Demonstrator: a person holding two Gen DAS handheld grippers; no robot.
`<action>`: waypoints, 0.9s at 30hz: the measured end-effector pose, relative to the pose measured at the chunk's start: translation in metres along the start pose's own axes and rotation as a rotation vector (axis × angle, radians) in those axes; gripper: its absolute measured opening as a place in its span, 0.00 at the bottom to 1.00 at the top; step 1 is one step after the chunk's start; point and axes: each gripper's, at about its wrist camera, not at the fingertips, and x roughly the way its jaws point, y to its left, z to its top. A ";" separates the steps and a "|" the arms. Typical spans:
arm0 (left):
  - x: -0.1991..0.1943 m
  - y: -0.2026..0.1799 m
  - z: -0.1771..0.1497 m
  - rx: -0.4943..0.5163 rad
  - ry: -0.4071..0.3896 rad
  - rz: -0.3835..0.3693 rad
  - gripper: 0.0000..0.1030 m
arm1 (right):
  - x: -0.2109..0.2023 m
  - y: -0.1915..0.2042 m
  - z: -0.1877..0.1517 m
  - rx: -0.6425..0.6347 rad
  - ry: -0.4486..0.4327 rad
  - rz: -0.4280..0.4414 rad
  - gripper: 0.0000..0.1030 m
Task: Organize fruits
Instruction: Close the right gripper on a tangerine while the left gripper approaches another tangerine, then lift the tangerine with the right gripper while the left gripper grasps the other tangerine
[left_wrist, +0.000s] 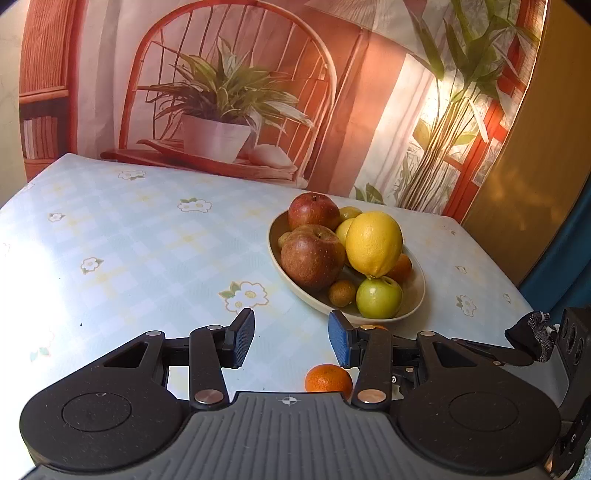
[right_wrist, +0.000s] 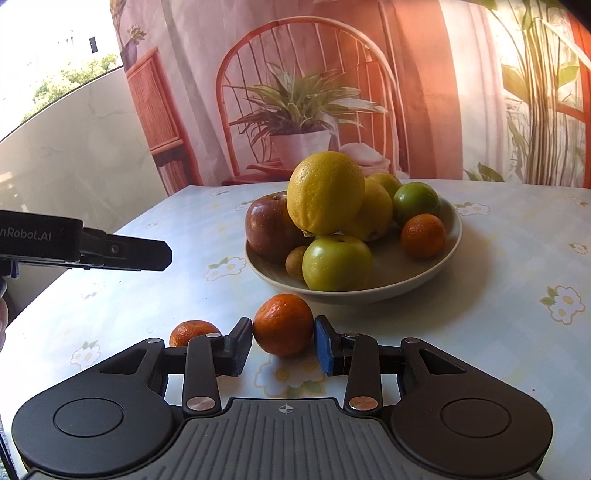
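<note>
We note the right hand-held gripper (right_wrist: 283, 341) clamped on a mandarin (right_wrist: 283, 324) on the desk (right_wrist: 480, 332) before the bowl (right_wrist: 424, 280) of apples and lemons, left hand-held gripper (left_wrist: 291, 338) apart, empty, a second mandarin (right_wrist: 192, 331) beside.

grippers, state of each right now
left gripper: open, holding nothing.
right gripper: shut on the tangerine on the table.

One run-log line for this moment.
right gripper: shut on tangerine | left gripper: open, empty | second tangerine: on table | bowl: full
</note>
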 end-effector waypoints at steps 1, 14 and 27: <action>0.000 0.001 -0.002 -0.008 0.005 -0.002 0.45 | -0.001 -0.001 0.000 0.004 -0.003 0.010 0.33; 0.006 -0.004 -0.014 -0.015 0.044 -0.069 0.46 | -0.016 -0.034 -0.004 0.178 -0.090 0.113 0.33; 0.019 -0.012 -0.023 0.027 0.099 -0.091 0.46 | -0.016 -0.034 -0.004 0.175 -0.096 0.117 0.33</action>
